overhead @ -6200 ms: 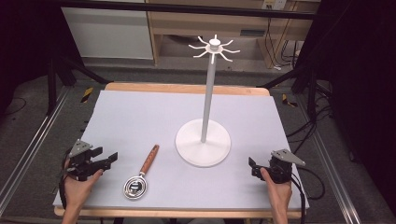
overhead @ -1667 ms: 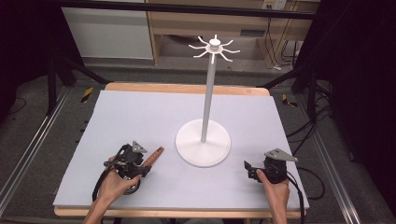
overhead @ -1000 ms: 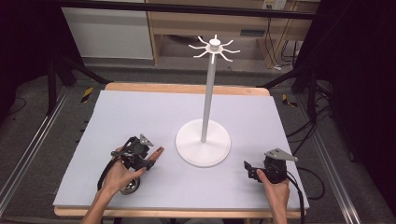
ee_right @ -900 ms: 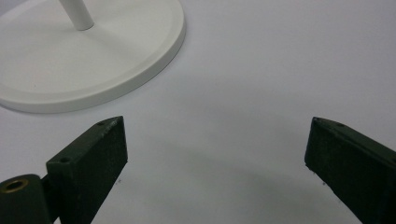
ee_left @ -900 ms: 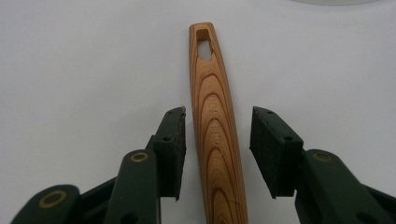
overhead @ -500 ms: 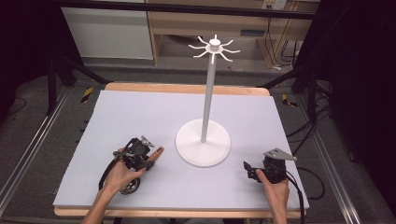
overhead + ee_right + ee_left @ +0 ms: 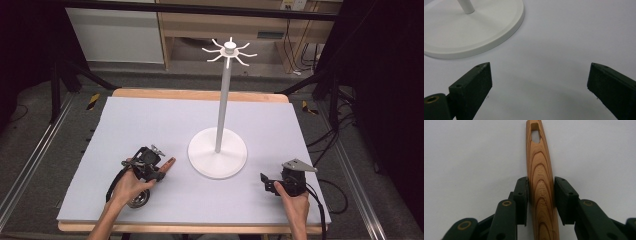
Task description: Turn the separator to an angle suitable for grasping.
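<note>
Left claw (image 7: 159, 171) low on the front-left part of the counter (image 7: 150, 120), gripping the wooden handle (image 7: 541, 185) of a small metal strainer (image 7: 138, 198). Jaws just closed in on that handle, pads now pressed against both of its sides, seen plainly in the left gripper view. Handle lying flat on the pale counter sheet, running away from the claw, with a hanging slot (image 7: 536, 132) cut through its far tip. In the high view, handle tip (image 7: 169, 162) poking out past the claw toward the white stand; round metal bowl of the strainer resting on the counter just under the left hand (image 7: 129, 184), close to the front edge.

Right claw (image 7: 265, 181) at the front-right of the counter, held by the right hand (image 7: 295, 202), jaws spread wide with nothing between them. In the right gripper view, bare counter between the two black pads and the edge of the stand's base (image 7: 474, 32) off to the upper left, near but not touching.

White hanging stand (image 7: 223, 100) upright near the middle of the counter: round flat base (image 7: 217, 159), slim pole, ring of hooks (image 7: 229, 51) at the top. Strainer handle tip near the base's left rim, apart from it.
</note>
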The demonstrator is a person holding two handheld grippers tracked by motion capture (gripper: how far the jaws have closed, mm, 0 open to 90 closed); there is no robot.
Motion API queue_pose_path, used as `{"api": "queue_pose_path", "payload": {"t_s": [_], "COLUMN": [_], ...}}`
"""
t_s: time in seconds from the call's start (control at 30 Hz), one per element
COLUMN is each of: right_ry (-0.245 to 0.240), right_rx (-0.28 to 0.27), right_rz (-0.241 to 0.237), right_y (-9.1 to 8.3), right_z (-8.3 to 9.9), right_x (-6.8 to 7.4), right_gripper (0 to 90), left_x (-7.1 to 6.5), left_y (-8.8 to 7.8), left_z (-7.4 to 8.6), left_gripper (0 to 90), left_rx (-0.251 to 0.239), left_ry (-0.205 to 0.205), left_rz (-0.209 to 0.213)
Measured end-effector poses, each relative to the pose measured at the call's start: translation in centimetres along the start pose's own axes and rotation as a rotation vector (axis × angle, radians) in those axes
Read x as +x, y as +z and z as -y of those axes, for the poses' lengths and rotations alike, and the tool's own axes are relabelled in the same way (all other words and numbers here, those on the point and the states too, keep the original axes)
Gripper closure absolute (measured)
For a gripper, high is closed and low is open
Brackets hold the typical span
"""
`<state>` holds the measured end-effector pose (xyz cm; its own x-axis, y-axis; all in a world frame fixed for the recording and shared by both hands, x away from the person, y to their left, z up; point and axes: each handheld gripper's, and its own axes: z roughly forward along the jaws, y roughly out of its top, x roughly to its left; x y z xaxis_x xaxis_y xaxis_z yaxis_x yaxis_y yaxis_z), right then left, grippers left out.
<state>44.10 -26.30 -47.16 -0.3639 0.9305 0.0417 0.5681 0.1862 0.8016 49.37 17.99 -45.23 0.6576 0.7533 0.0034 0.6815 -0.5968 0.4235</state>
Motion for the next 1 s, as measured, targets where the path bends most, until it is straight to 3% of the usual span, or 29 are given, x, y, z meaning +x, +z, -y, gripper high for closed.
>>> {"api": "queue_pose_path", "payload": {"t_s": [0.43,0.57,1.0], "right_ry": [0.007,0.001,-0.006], "right_rx": [0.005,-0.001,-0.001], "right_rz": [-0.008,-0.006,0.0], "right_y": [0.0,0.0,0.0], "right_z": [0.0,0.0,0.1], "right_x": [0.0,-0.1,-0.1], "right_gripper": [6.2,6.2,6.2], "left_x": [0.1,0.3,0.0], "left_y": [-0.1,-0.4,-4.9], "left_z": [-0.2,0.1,1.3], "left_gripper": [67.1,67.2,67.5], "left_rx": [0.016,-0.016,-0.18], "left_ry": [0.014,0.002,-0.006], "left_rz": [0.002,0.012,0.011]}}
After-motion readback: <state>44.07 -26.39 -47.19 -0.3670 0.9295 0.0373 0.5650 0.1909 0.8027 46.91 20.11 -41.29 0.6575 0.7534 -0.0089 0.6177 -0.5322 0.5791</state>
